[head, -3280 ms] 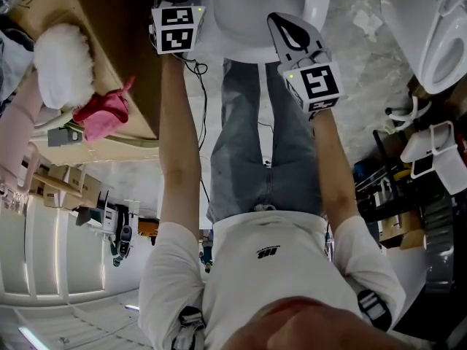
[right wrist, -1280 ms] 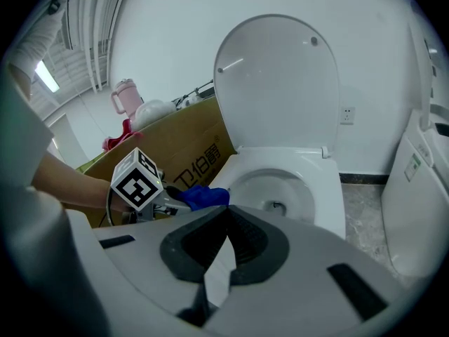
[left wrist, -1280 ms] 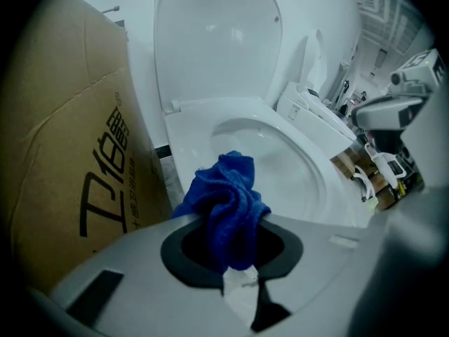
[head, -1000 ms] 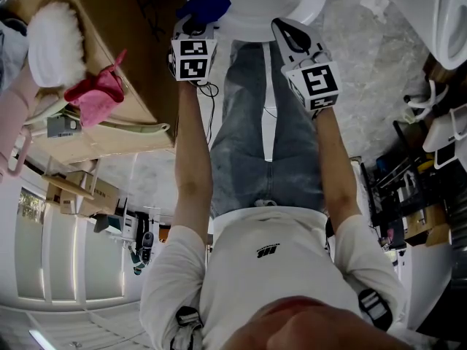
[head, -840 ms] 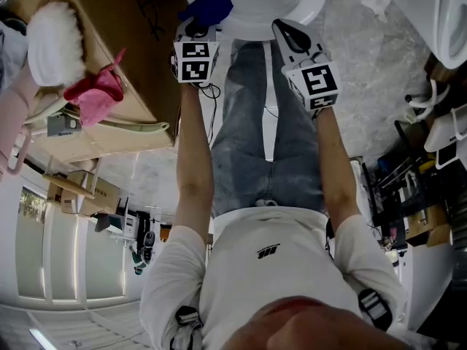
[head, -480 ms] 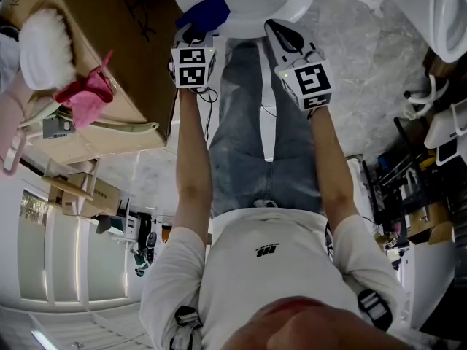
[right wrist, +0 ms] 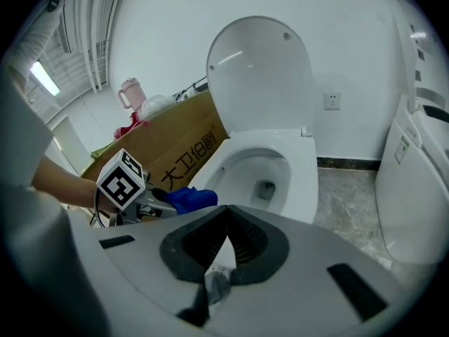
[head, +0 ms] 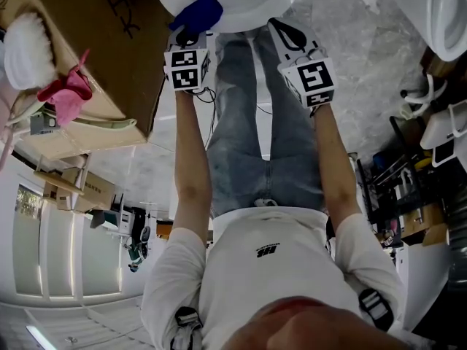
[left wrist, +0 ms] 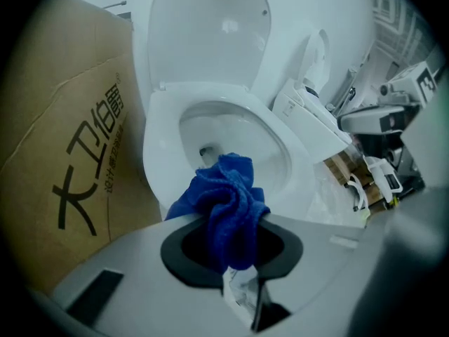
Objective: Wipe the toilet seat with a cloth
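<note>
The left hand-held gripper (left wrist: 231,241) is clamping a crumpled blue microfibre cloth (left wrist: 226,202) at the front rim of the white oval toilet seat (left wrist: 158,153), the right hand-held gripper (right wrist: 228,234) is hanging closed and empty, and hard dragging risks pulling the loose bunch free into the bowl

**Head view:** taken from above the person's own torso, facing steeply down along both forearms, so that the toilet (head: 241,9) lies far off at the top edge, with the cardboard box (head: 95,42) at its left. **Left gripper view:** set low and close at the bowl's front rim, facing the raised lid (left wrist: 210,34). **Right gripper view:** placed farther back and to the right, facing the same toilet and box, and taking in the left gripper (right wrist: 158,196) with its blue cloth (right wrist: 189,199).
</note>
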### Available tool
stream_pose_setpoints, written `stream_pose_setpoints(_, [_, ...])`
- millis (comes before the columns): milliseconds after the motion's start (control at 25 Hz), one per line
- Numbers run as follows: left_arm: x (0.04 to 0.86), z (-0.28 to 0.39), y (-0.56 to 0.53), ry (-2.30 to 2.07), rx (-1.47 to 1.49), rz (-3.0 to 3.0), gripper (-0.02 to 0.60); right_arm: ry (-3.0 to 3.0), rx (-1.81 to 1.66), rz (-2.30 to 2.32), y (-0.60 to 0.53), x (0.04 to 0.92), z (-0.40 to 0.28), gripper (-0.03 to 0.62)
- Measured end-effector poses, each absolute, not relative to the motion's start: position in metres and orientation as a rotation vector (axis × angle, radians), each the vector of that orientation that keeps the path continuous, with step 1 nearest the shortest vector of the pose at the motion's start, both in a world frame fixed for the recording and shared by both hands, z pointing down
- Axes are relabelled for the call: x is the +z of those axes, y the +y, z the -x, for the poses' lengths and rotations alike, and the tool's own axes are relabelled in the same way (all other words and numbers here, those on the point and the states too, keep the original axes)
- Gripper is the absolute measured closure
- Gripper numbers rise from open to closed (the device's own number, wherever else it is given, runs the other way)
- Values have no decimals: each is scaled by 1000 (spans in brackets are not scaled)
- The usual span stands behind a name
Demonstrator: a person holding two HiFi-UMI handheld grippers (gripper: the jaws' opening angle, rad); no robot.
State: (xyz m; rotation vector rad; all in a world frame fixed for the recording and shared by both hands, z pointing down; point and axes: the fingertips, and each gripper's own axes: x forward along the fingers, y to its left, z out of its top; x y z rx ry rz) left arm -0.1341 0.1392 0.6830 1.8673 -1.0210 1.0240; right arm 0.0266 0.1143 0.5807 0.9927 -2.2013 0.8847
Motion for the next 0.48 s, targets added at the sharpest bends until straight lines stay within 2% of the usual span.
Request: stream_pose_setpoints(480, [685, 96, 164, -969, 1054, -1869, 506, -2200, 903, -982, 125, 587, -58, 599])
